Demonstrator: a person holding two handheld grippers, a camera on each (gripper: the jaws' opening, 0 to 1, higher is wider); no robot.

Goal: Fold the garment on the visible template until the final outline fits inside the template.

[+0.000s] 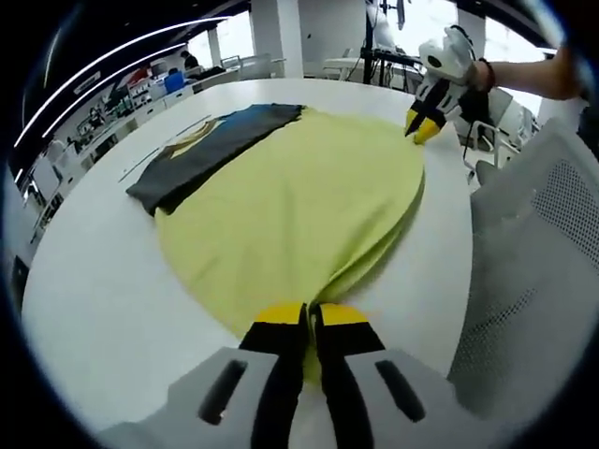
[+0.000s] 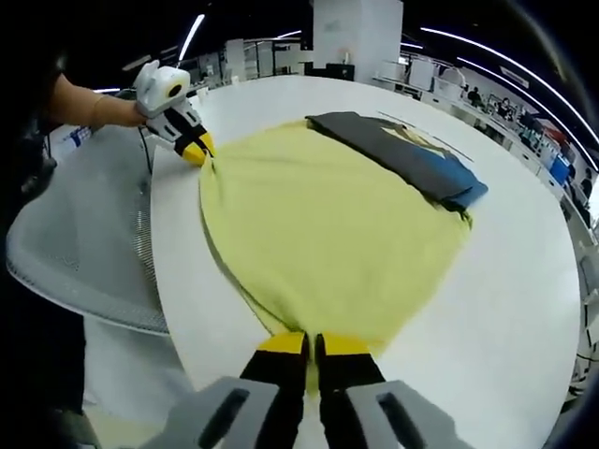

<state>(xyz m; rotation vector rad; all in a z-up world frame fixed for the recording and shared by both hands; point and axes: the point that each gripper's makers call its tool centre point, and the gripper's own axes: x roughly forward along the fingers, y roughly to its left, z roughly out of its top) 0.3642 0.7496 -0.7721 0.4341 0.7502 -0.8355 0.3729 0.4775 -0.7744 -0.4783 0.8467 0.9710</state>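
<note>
Yellow cloth, a garment point(image 1: 295, 220) spread wide over the white table point(image 1: 103, 299), and under its far side lies a dark grey and blue template point(image 1: 211, 150), mostly visible but with one edge tucked beneath the yellow. What the cloth's underlayer looks like is hard to make out; a second fold edge peeks out along the near rim. In the left gripper view, the left gripper point(image 1: 309, 318) has its yellow-tipped jaws pinched together on the garment's near edge. Across the table the right gripper point(image 1: 426, 126) clamps the opposite corner, a person's hand point(image 1: 477, 75) behind it, forearm cut off at the frame. From the right gripper view, same story: jaws closed on cloth, fabric pulled taut between both. A mesh chair point(image 1: 538, 271) sits beside the table.
</note>
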